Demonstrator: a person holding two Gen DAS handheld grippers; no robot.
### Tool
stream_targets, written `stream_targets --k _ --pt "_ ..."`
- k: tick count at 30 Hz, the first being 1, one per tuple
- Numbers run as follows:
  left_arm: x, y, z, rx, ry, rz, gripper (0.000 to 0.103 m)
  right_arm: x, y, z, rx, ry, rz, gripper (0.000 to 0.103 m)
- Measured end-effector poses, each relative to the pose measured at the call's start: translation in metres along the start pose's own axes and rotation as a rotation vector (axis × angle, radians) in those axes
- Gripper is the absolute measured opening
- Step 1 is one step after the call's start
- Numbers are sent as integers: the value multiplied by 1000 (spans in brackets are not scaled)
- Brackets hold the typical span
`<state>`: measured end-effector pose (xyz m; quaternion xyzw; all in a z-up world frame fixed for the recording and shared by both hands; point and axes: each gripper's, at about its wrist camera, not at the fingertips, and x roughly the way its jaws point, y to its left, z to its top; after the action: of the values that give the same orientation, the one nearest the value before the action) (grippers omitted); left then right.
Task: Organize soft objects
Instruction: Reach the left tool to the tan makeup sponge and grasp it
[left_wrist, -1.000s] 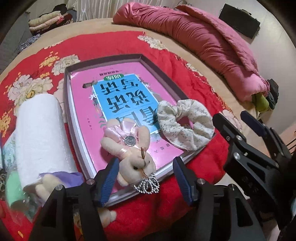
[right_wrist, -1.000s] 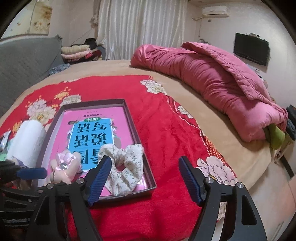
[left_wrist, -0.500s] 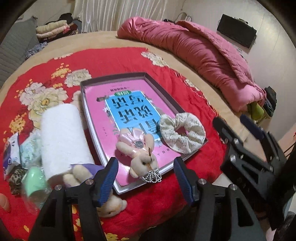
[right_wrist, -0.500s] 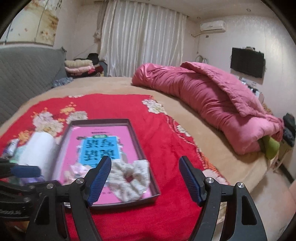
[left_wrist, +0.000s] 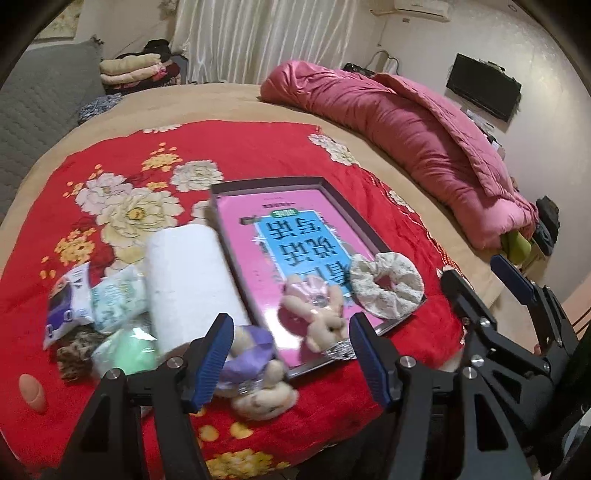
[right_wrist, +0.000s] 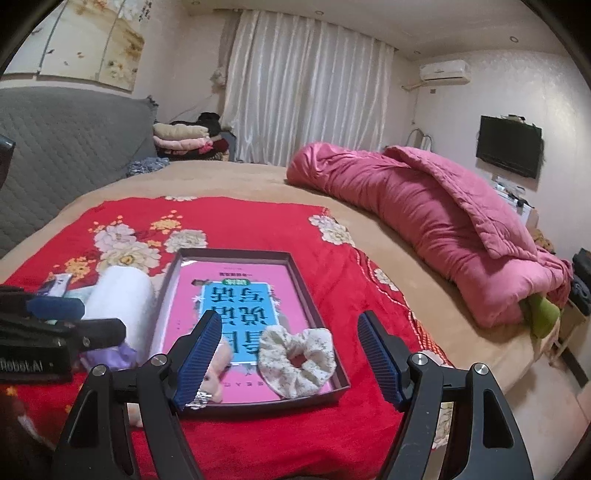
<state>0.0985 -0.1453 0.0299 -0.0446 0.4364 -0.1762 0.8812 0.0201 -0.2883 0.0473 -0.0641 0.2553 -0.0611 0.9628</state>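
Bed: red floral blanket (left_wrist: 258, 155) spread over it.
Left hand-held gripper (left_wrist: 291, 356): held agape, empty — over purple-dressed plush (left_wrist: 255, 373), outside tray (left_wrist: 369, 236).
Right hand-held gripper (right_wrist: 290, 356): agape, empty, above scrunchie (right_wrist: 297, 356) in tray.
Advice: plush body should be pinched centrally — not its dress.

A red blanket with white and yellow flowers (left_wrist: 236, 155) covers the near part of a tan bed (right_wrist: 236, 177). On the far right side lies a rolled pink quilt (right_wrist: 424, 206). A grey quilted headboard (right_wrist: 62, 136) stands at the left, with folded clothes (right_wrist: 181, 138) stacked beyond it. White curtains (right_wrist: 306, 99) hang at the far wall; a black wall television (right_wrist: 508, 151) and a white air conditioner (right_wrist: 445, 72) sit at the right.
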Motion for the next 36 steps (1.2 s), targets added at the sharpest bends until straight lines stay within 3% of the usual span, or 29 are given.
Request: stream_targets --k 8,15,24,36 --pt "-55 66 12 -108 -93 68 65 -18 30 10 -34 -21 104 77" --pt "-89 110 -1 -172 -138 134 65 -31 75 7 -127 -12 228 77" --pt "-97 157 -40 -238 -98 209 65 -31 128 -9 -254 49 338 77" --pt "-94 229 -86 -354 -42 338 65 -12 156 -36 -318 155 382 77"
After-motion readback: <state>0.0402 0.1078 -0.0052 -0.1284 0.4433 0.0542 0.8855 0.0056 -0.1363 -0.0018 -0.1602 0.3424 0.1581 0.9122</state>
